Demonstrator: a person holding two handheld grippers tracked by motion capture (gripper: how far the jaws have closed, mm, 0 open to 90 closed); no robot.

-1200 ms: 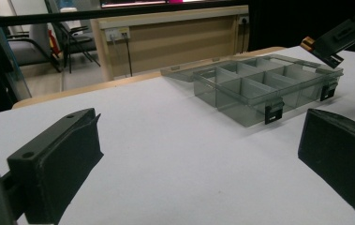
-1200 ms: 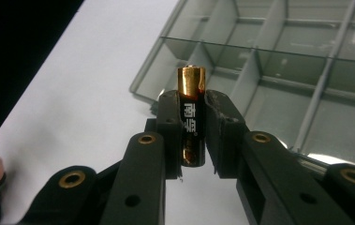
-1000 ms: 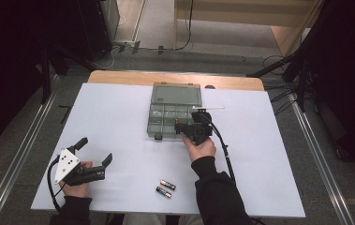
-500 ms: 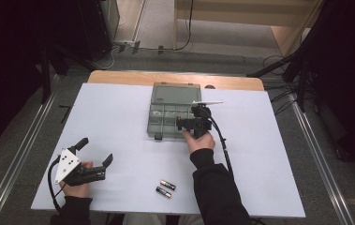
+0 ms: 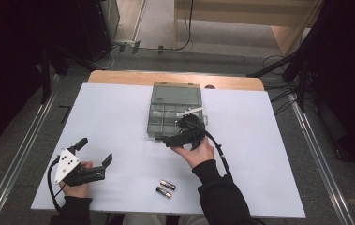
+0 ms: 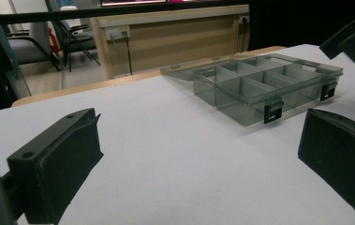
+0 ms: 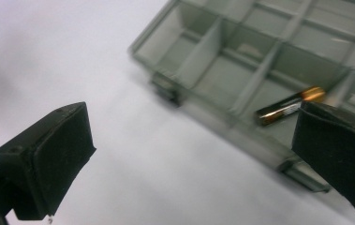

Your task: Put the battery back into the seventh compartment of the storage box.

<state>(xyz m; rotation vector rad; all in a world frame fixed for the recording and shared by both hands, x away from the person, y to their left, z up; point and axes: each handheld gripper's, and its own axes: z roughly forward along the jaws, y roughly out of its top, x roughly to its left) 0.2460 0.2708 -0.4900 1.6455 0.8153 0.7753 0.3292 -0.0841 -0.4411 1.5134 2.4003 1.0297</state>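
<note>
A smoky clear organizer box point(image 5: 165, 123) lies in the middle of the white table with its lid point(image 5: 176, 93) folded back. My right gripper point(image 5: 178, 134) hovers at the box's near edge. Its jaws have just been opening and stand wide, with nothing between them point(image 7: 194, 150). Just beyond them, one battery point(image 7: 290, 107) lies in a near compartment of the box point(image 7: 222, 61). Two more batteries point(image 5: 168, 184) point(image 5: 164, 191) lie on the table near the front edge. My left gripper point(image 5: 94, 151) rests open at the front left, empty point(image 6: 198, 159), facing the box point(image 6: 259, 89).
The white table top point(image 5: 119, 117) has bare room left of the box and to its right. A cable point(image 5: 222, 152) trails from the right gripper along the sleeve. Metal rails point(image 5: 20, 154) run beside the table. The right gripper's jaw point(image 6: 353, 37) shows at the left gripper view's top right.
The right gripper has pulled back from over the box toward its near edge and turned leftward, and its jaws have opened. The left gripper has stayed put.
</note>
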